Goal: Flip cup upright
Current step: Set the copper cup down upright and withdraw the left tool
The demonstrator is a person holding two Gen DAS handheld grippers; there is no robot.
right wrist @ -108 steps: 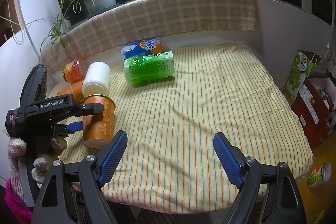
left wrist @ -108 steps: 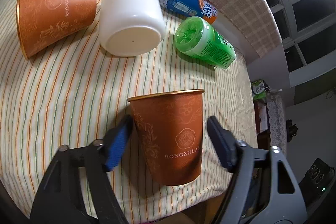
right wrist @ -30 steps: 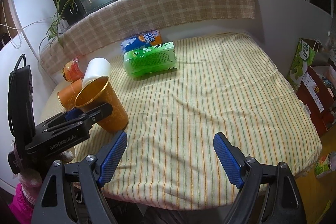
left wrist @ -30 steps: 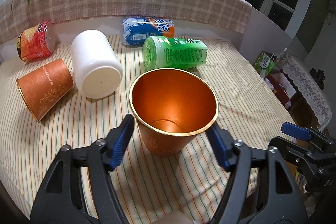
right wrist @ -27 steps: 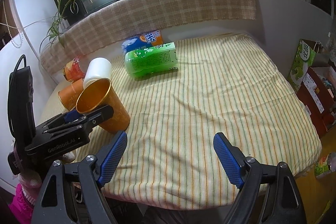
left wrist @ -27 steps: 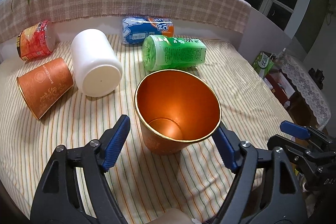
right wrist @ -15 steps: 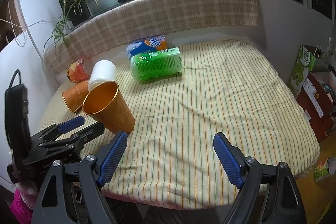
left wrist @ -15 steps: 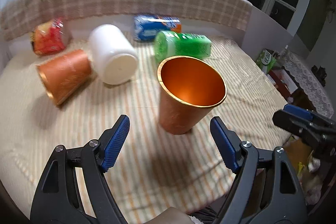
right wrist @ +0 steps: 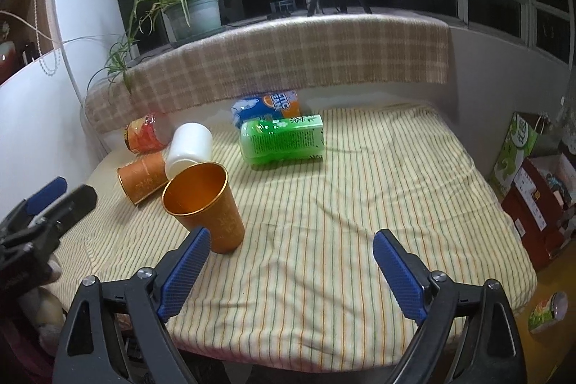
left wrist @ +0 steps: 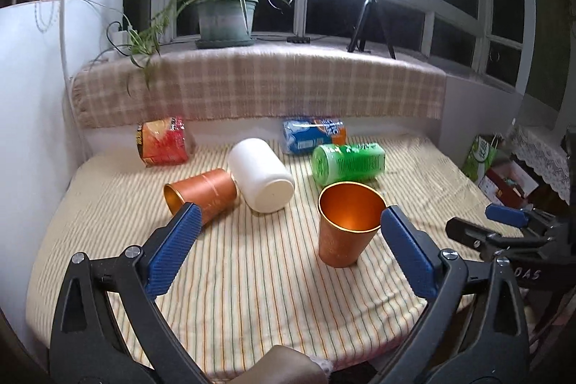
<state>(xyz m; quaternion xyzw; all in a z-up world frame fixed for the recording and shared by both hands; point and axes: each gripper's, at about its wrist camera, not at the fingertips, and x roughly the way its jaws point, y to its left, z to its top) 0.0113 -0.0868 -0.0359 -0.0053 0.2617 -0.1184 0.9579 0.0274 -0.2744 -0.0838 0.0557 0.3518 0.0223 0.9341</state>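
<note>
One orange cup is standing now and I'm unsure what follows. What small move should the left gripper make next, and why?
Probably swing the open left gripper toward the second orange cup, which lies on its side beside the white cup; the upright orange cup stands free.

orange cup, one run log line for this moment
orange cup upright on striped cloth | left hand-held gripper open, clear | second cup on side

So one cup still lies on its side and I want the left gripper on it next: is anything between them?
Nothing visible. The lying cup sits just past the left gripper; the white jar touches its far side only.
</note>
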